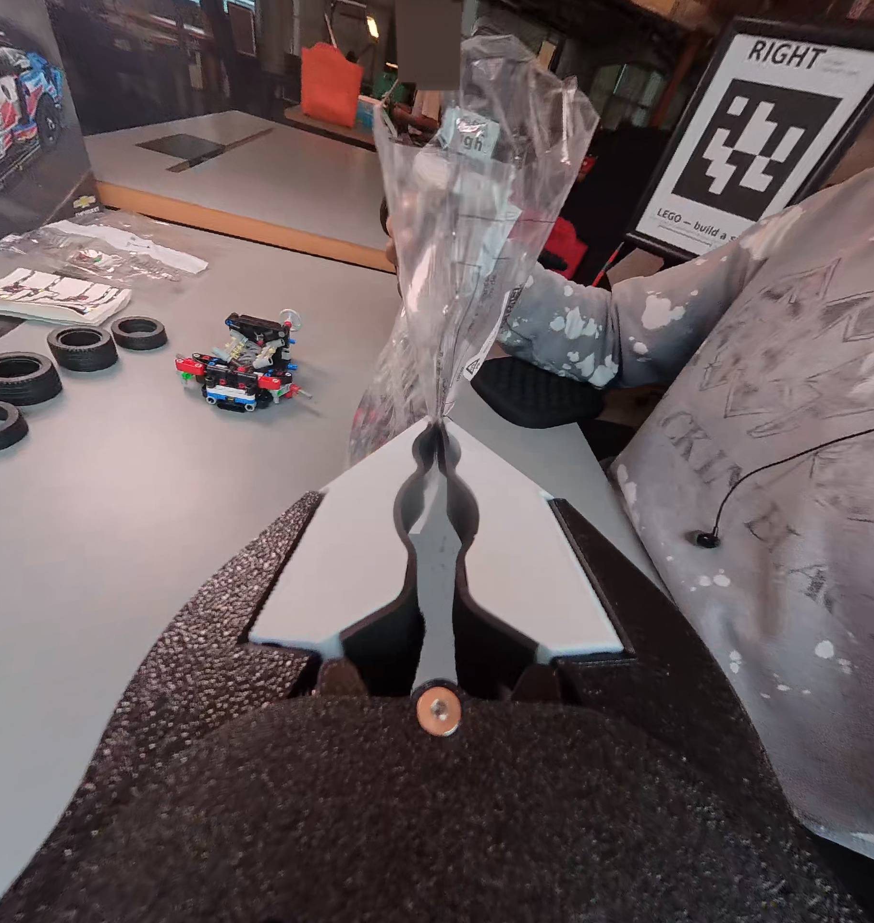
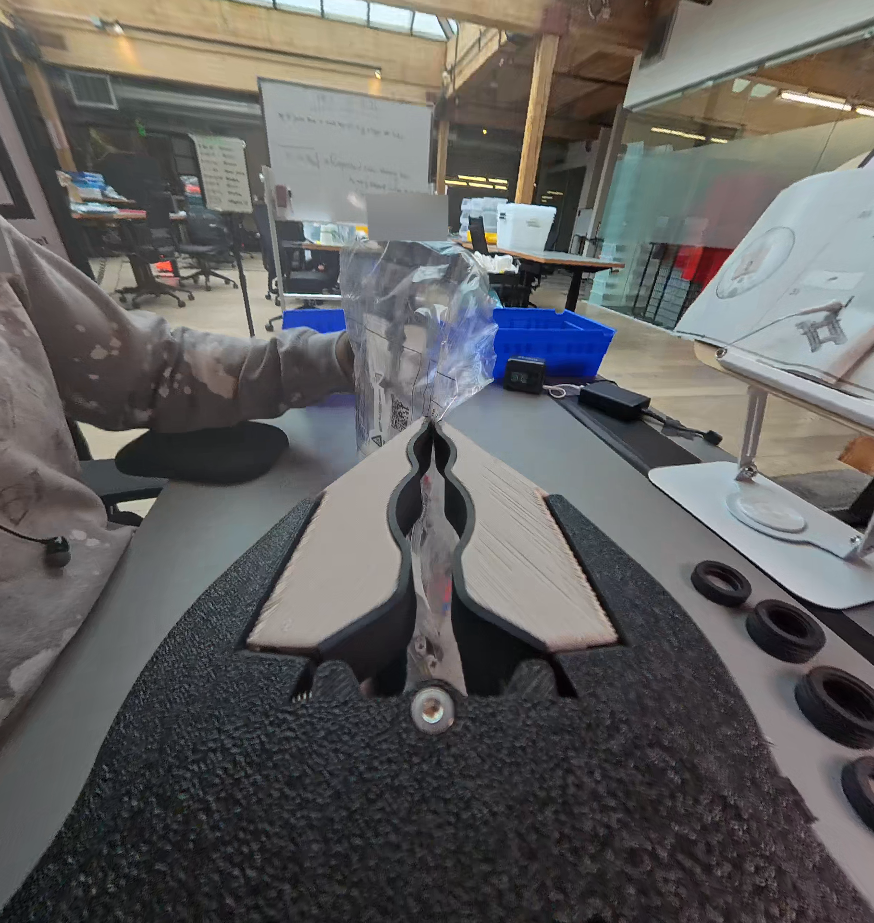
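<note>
My left gripper point(image 1: 437, 424) is shut on the edge of a clear plastic bag point(image 1: 469, 210), which stands up in front of it above the grey table point(image 1: 125, 524). My right gripper point(image 2: 431, 423) is shut on the same clear plastic bag point(image 2: 415, 329) from the other side. Small coloured parts show through the plastic between the right fingers point(image 2: 519, 544). A person's sleeve point(image 2: 200, 369) reaches behind the bag. A small partly built brick model point(image 1: 245, 364) sits on the table left of the left gripper.
Several black tyres point(image 1: 83, 347) lie on the table left of the model, also in the right wrist view point(image 2: 784, 632). Sticker sheets point(image 1: 50, 294), a printed box point(image 1: 15, 115), a framed marker sign point(image 1: 754, 135), a booklet stand point(image 2: 794, 349) and blue bins point(image 2: 549, 339) surround the table. Measured from the fingertips, the small partly built brick model point(image 1: 245, 364) is 20 centimetres or so from the right gripper and 30 centimetres from the left.
</note>
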`<state>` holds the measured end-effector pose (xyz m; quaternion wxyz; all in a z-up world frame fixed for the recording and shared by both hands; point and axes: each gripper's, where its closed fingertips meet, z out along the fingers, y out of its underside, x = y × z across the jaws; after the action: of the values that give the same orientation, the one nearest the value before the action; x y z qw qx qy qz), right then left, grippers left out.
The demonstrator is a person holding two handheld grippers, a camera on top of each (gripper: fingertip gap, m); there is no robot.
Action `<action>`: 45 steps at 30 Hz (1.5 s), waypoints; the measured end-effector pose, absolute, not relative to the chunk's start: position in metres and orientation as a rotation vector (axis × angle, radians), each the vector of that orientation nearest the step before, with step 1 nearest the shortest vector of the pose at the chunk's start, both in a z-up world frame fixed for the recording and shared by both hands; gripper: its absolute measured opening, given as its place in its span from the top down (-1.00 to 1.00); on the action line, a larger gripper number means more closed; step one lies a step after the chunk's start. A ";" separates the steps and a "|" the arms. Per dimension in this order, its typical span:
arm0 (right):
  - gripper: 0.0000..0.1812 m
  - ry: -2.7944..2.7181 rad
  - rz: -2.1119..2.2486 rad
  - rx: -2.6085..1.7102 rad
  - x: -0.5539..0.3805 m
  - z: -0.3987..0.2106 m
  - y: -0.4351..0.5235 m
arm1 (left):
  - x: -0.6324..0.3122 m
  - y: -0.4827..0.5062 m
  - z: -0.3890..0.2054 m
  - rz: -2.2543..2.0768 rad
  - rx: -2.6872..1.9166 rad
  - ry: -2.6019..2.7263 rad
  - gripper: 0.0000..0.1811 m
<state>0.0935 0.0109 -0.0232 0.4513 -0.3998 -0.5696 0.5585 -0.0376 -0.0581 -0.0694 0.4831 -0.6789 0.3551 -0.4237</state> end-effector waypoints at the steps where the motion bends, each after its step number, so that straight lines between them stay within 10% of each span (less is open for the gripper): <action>1: 1.00 -1.419 1.379 -1.018 0.092 -0.030 0.008 | -0.038 -0.064 -0.071 -1.013 -1.663 0.889 1.00; 7: 0.94 -1.402 1.413 -1.082 0.080 -0.020 0.010 | -0.044 -0.073 -0.065 -1.016 -1.707 0.775 1.00; 11: 0.55 -1.468 1.511 -1.100 0.068 -0.005 -0.002 | -0.043 -0.075 -0.065 -0.992 -1.730 0.790 1.00; 14: 1.00 -1.486 1.549 -1.004 0.066 0.019 -0.013 | -0.041 -0.077 -0.076 -1.004 -1.748 0.783 1.00; 24: 0.99 -1.634 1.206 -0.919 0.070 0.028 -0.022 | -0.049 -0.092 -0.075 -1.048 -1.662 0.744 1.00; 26: 0.58 -1.570 1.261 -0.952 0.069 0.024 -0.017 | -0.053 -0.091 -0.083 -1.014 -1.687 0.734 0.91; 29: 0.12 -1.609 1.389 -1.095 0.076 -0.020 -0.004 | -0.058 -0.094 -0.084 -1.020 -1.663 0.702 0.93; 36: 0.29 -1.725 0.544 -1.493 0.099 -0.160 0.139 | -0.058 -0.102 -0.082 -1.007 -1.627 0.739 0.89; 41: 0.10 -1.974 0.319 -1.643 0.119 -0.193 0.175 | -0.054 -0.106 -0.082 -1.049 -1.603 0.761 0.87; 45: 0.32 -2.108 0.350 -1.650 0.114 -0.198 0.175 | -0.050 -0.111 -0.082 -1.064 -1.598 0.789 0.89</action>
<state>0.1140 0.1749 -0.1976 0.2190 -0.5964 -0.7618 0.1264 -0.0505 -0.1108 -0.0823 0.5082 -0.6630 0.3274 -0.4415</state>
